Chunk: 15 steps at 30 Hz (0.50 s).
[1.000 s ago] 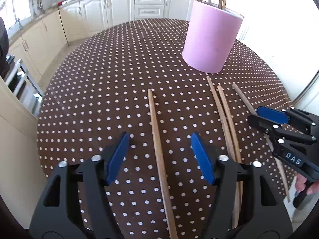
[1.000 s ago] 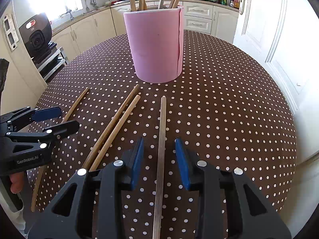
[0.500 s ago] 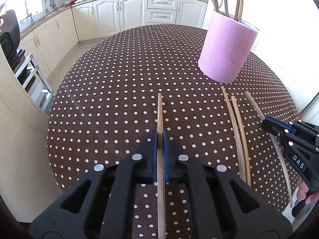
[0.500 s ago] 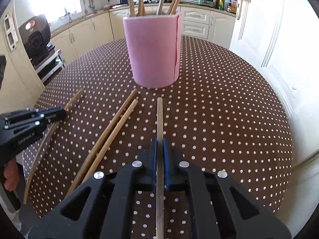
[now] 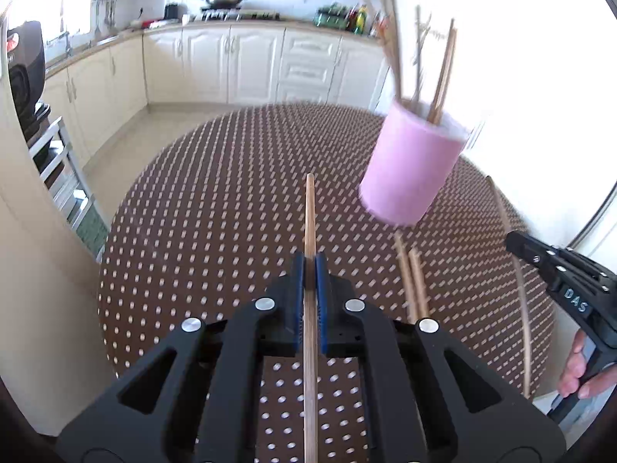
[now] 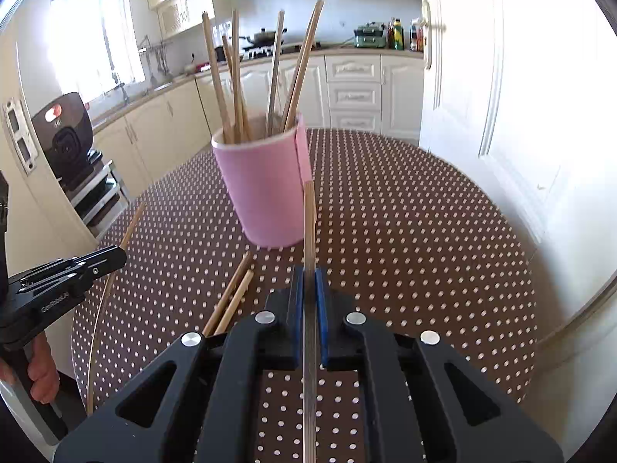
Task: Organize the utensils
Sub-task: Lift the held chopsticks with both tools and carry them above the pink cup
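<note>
My left gripper (image 5: 309, 266) is shut on a wooden chopstick (image 5: 309, 212), which points forward above the brown dotted table (image 5: 212, 231). My right gripper (image 6: 309, 272) is shut on another chopstick (image 6: 308, 223), whose tip reaches in front of the pink holder (image 6: 266, 193). Several chopsticks stand in that holder (image 5: 410, 169). Two more chopsticks (image 6: 235, 293) lie side by side on the cloth between the grippers, also seen in the left wrist view (image 5: 410, 274). Each view shows the other gripper at its edge: the right gripper (image 5: 515, 241) and the left gripper (image 6: 115, 256).
Cream kitchen cabinets (image 5: 250, 65) run along the back wall. A black appliance (image 6: 65, 135) sits on a metal rack left of the table. A white door (image 6: 482, 96) stands close to the table's right edge. A person's hand (image 6: 40, 370) holds the left gripper's handle.
Both grippers closed on a chopstick each, then rose with them off the table. Both views tipped upward, so the holder and the kitchen now sit lower in the frame.
</note>
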Tool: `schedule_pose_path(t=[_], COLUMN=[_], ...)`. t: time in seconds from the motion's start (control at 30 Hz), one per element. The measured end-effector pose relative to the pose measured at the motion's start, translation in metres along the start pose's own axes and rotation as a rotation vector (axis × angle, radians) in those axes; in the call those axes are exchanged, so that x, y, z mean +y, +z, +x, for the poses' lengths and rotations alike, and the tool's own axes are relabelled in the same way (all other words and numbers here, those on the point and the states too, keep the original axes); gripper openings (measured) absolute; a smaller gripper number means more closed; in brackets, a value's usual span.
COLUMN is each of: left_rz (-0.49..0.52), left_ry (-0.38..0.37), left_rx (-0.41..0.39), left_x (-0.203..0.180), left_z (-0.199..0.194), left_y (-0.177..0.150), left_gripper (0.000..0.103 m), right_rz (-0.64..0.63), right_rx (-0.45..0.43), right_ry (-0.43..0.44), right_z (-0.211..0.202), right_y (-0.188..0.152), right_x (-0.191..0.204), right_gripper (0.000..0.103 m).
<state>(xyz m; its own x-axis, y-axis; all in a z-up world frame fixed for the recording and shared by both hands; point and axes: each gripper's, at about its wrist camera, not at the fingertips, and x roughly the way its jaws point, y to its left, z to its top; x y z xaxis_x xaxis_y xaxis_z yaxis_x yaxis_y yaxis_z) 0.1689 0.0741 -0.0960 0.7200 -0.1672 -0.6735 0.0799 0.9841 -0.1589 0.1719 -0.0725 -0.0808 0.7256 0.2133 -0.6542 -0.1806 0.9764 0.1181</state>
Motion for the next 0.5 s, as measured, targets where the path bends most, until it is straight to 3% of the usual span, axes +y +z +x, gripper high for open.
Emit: schedule_pose_path(t=[0.5], left_rz=[0.046], left_ry=[0.006], left_rx=[-0.182], left_x=[-0.031], left_z=[-0.032], left_y=[0.016], left_gripper=[0.006], right_rz=[0.05], right_rx=[-0.111], right_ry=[0.001], right_z=[-0.027], right_y=[0.02], right_x=[-0.014], right_gripper=[0.005])
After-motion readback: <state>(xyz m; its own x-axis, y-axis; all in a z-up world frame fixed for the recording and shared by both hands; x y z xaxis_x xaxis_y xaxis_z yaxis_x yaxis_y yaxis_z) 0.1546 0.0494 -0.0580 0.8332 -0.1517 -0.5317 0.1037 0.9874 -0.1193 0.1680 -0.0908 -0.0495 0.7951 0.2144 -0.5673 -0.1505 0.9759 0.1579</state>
